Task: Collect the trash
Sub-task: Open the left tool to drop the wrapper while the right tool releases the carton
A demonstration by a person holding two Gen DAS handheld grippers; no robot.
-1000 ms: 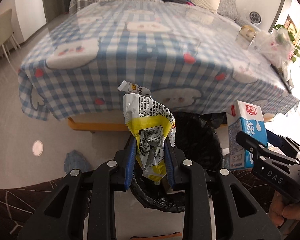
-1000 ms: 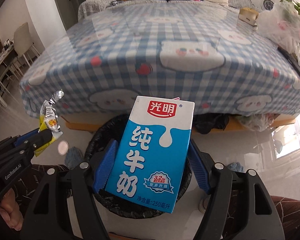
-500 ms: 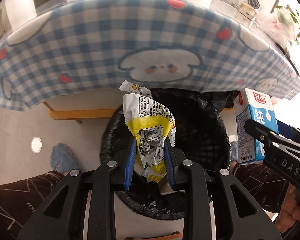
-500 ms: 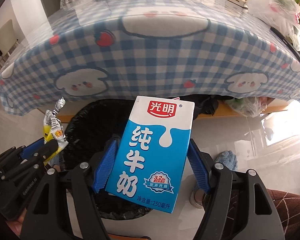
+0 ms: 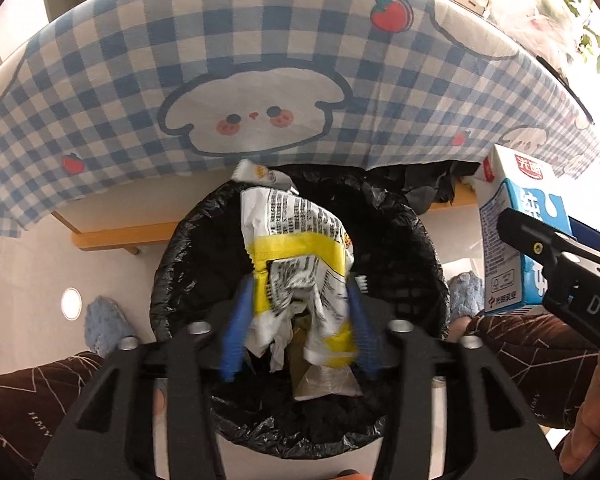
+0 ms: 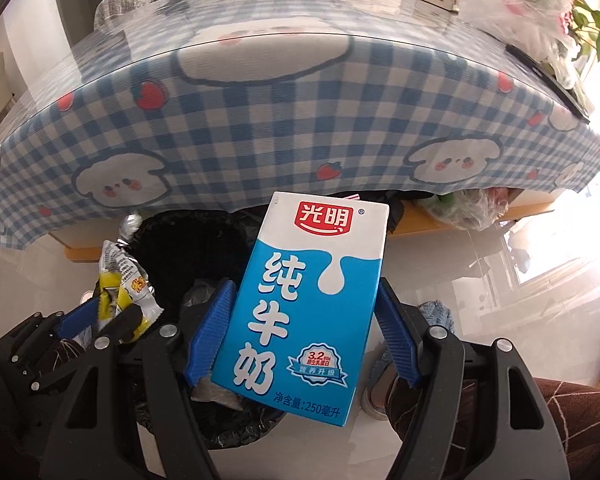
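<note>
Checked tablecloth (image 5: 140, 60) overhung black-lined bin (image 5: 420, 240) | left gripper (image 5: 296, 328) jaws opening, crumpled wrapper (image 5: 296, 240) loose between them above bin | right gripper (image 6: 304, 332) clamped milk carton (image 6: 308, 288)

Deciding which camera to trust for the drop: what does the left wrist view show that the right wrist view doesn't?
Only the left wrist view: the whole bin mouth under the left tool, whose jaws are opening around the wrapper.
Only the right wrist view: the carton front, clamped in the right tool.
Both: wrapper, carton, bin and checked tablecloth.
</note>
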